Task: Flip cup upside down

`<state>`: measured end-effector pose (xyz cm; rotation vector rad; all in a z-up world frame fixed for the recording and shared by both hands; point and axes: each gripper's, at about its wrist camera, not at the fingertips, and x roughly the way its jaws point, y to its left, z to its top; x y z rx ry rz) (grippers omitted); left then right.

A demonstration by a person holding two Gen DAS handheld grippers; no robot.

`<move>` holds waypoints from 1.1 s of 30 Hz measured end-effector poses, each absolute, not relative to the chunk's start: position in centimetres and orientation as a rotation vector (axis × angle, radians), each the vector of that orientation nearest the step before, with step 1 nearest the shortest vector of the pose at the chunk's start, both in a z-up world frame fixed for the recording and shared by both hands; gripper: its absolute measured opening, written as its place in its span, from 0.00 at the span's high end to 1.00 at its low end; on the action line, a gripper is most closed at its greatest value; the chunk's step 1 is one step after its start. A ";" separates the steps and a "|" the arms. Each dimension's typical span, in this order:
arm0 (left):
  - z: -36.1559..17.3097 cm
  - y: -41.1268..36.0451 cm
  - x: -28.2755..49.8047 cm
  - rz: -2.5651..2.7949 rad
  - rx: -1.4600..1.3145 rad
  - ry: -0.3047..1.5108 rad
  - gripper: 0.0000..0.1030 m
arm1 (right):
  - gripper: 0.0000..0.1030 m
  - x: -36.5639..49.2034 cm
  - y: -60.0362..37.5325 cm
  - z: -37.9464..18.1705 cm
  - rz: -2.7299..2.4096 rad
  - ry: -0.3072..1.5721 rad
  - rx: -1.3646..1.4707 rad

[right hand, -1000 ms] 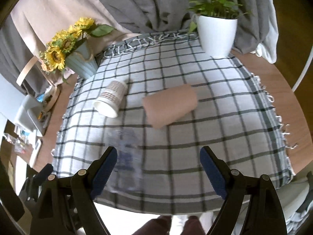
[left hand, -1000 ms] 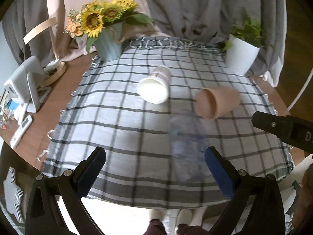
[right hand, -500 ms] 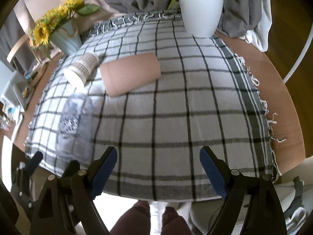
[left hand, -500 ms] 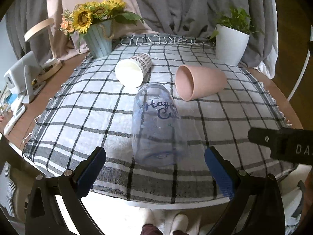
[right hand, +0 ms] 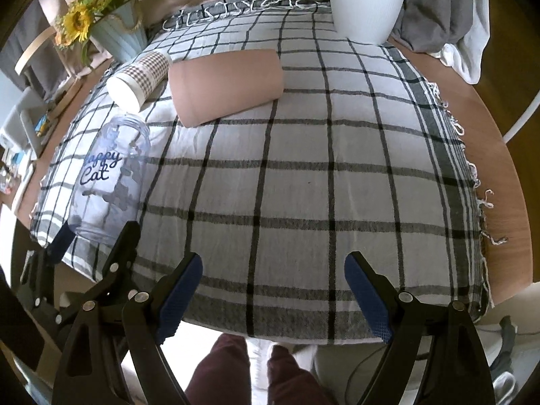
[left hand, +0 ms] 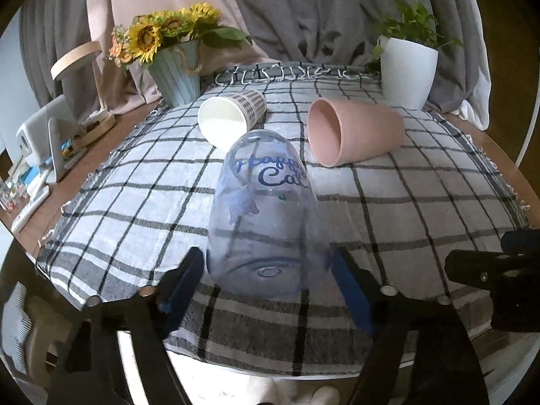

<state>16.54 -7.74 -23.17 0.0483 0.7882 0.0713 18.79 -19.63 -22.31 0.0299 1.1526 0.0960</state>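
Observation:
Three cups lie on their sides on the checked tablecloth [left hand: 422, 209]. A clear plastic cup [left hand: 266, 222] with blue "Happy Cat" lettering lies nearest, its base toward me; it also shows in the right wrist view [right hand: 108, 175]. My left gripper [left hand: 268, 283] is open with its blue pads on either side of the cup's base, close to it. A pink cup [left hand: 354, 131] and a checked paper cup [left hand: 233, 118] lie farther back. My right gripper [right hand: 273, 300] is open and empty over the cloth's front edge.
A sunflower vase [left hand: 175, 71] stands at the back left and a white plant pot [left hand: 408, 67] at the back right. Small items and a white device [left hand: 44, 138] sit on the wooden table at the left. Grey curtains hang behind.
My left gripper has moved forward and down, so the clear cup's base now sits between its pads, and its jaws have narrowed. My right gripper has drifted nearer the cloth.

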 end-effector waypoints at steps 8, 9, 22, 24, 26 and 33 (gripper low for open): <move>-21.4 -7.4 16.8 0.063 0.027 0.784 0.32 | 0.16 19.0 -19.7 -22.0 0.111 1.154 0.048; -21.1 -7.4 16.9 0.063 0.028 0.779 0.32 | 0.16 19.2 -19.7 -21.9 0.114 1.151 0.051; -16.9 -5.5 21.0 0.046 -0.014 0.766 0.32 | 0.16 21.9 -18.8 -18.9 0.150 1.080 0.126; -16.6 -5.2 21.6 0.040 -0.027 0.775 0.32 | 0.16 22.6 -18.7 -18.4 0.149 1.068 0.138; -16.4 -4.8 22.3 0.035 -0.041 0.783 0.32 | 0.16 23.0 -18.6 -18.2 0.148 1.062 0.148; -15.9 -4.3 24.8 0.004 -0.042 0.803 0.32 | 0.16 24.6 -18.2 -17.4 0.142 1.046 0.180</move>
